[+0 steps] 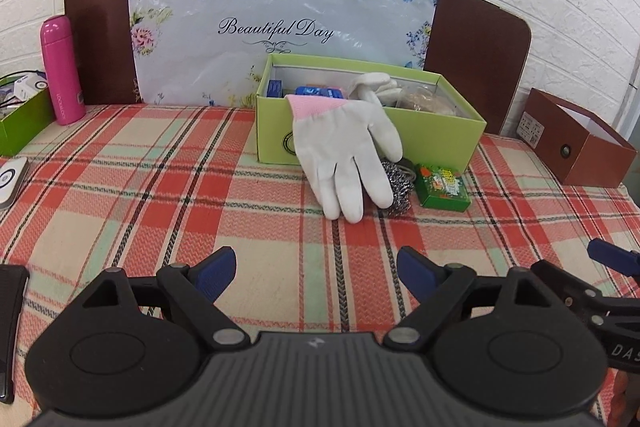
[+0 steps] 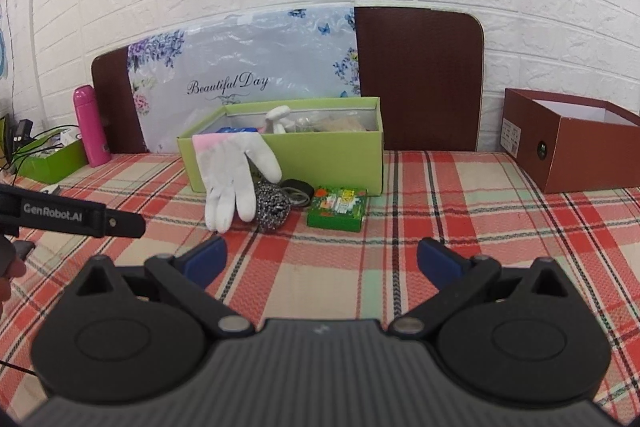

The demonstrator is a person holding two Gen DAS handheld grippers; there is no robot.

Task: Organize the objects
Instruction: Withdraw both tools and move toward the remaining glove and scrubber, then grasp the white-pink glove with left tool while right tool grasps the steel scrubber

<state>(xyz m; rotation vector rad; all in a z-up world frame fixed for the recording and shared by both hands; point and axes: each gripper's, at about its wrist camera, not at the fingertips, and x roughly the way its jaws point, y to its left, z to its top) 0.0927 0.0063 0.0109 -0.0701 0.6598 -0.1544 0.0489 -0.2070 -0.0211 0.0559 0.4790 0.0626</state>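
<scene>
A light green open box (image 1: 276,131) (image 2: 320,159) stands at the back of the plaid table and holds a second white glove, blue packets and a bag. A white glove (image 1: 344,155) (image 2: 230,175) with a pink cuff hangs over its front wall, fingers resting on the cloth. Beside those fingers lie a steel scouring ball (image 1: 396,191) (image 2: 272,205), a dark tape roll (image 2: 298,189) and a small green packet (image 1: 442,191) (image 2: 338,207). My left gripper (image 1: 316,275) hovers open over the cloth in front of the glove, nothing between its blue pads. My right gripper (image 2: 322,263) is open too, empty, short of the packet.
An empty brown box (image 1: 580,147) (image 2: 576,147) stands at the right. A pink bottle (image 1: 62,71) (image 2: 91,127) and another green box (image 1: 20,123) (image 2: 52,163) with cables are at the left. A white device (image 1: 10,179) and a dark object (image 1: 10,327) lie near the left edge.
</scene>
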